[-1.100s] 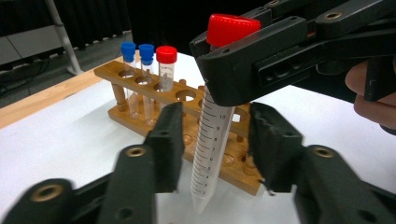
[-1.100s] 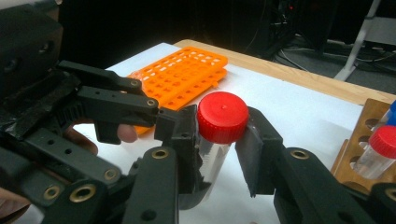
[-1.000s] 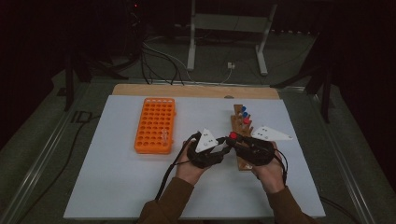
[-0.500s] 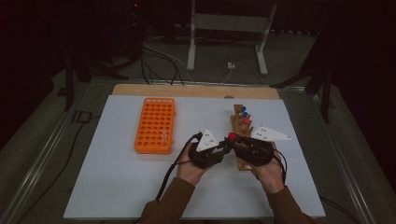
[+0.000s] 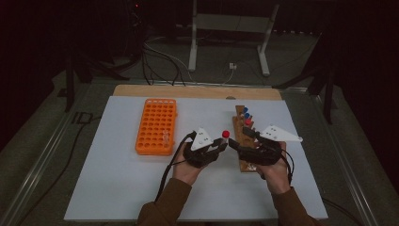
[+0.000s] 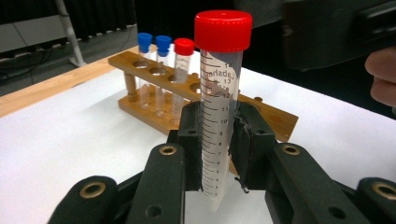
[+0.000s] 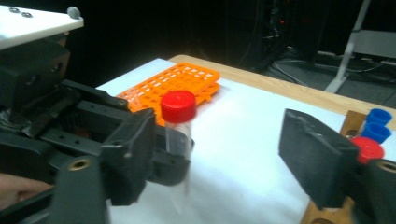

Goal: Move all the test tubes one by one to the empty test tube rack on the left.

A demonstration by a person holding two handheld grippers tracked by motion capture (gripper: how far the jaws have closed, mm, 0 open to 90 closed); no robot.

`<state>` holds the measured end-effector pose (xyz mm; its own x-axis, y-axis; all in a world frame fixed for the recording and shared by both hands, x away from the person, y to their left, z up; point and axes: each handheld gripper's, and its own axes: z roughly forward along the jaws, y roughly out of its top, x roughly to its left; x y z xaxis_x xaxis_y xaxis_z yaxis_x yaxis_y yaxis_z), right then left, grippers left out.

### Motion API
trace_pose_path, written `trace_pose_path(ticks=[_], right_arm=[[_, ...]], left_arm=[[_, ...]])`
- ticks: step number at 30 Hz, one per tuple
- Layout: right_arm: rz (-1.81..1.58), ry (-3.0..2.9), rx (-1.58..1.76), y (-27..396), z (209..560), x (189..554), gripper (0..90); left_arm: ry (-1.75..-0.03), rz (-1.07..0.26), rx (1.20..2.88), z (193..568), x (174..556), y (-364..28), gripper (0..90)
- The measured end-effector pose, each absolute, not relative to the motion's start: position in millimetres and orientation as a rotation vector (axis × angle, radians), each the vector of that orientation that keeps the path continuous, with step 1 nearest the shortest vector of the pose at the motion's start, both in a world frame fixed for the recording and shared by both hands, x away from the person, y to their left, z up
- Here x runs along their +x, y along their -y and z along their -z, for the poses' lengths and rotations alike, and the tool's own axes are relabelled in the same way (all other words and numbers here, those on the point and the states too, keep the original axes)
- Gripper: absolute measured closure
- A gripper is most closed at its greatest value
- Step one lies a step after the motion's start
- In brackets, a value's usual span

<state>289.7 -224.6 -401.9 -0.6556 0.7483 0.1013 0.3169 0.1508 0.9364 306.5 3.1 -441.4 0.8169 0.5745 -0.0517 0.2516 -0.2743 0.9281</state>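
Clamping the red-capped tube (image 6: 219, 116) upright, the left hand-held gripper (image 5: 217, 147) held it just beside the right hand-held gripper (image 5: 235, 141). That one's jaws had just been opening, released, the tube apart from them. The wooden rack (image 5: 245, 141) stood beyond it.

The red-capped tube (image 6: 219, 107) bears a printed scale, with numbers 2 to 13 legible.

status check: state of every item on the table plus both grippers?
left gripper: shut on red-capped tube
red-capped tube: capped, upright, clamped, off the table
right gripper: jaws have just been opening, nothing pressed between them
wooden rack: holds two blue-capped tubes and one red-capped one, other holes free
orange rack: flat on the table, one clear tube in it
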Motion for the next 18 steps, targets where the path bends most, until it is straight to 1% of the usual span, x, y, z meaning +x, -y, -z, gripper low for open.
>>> trace_pose_path(ticks=[3,5,8,13,18], right_arm=[[-1.49,-2.036,1.027,225.3,401.5,290.3,18.3],[-1.482,-2.031,1.032,226.1,402.3,291.4,15.7],[-1.48,-2.028,1.041,227.6,403.5,292.8,14.6],[-1.446,-2.037,1.031,227.6,404.0,293.7,4.8],[-1.426,-2.024,1.052,228.5,404.4,294.6,0.4]], left_arm=[[-0.637,-0.362,1.86,441.4,306.8,-9.0,75.6],[-0.645,-0.371,1.855,441.2,306.8,-13.0,75.5],[-0.658,-0.381,1.848,440.6,306.9,-20.1,75.5],[-0.679,-0.398,1.834,438.6,307.9,-32.4,75.5],[-0.7,-0.415,1.819,436.4,308.0,-45.2,75.5]])
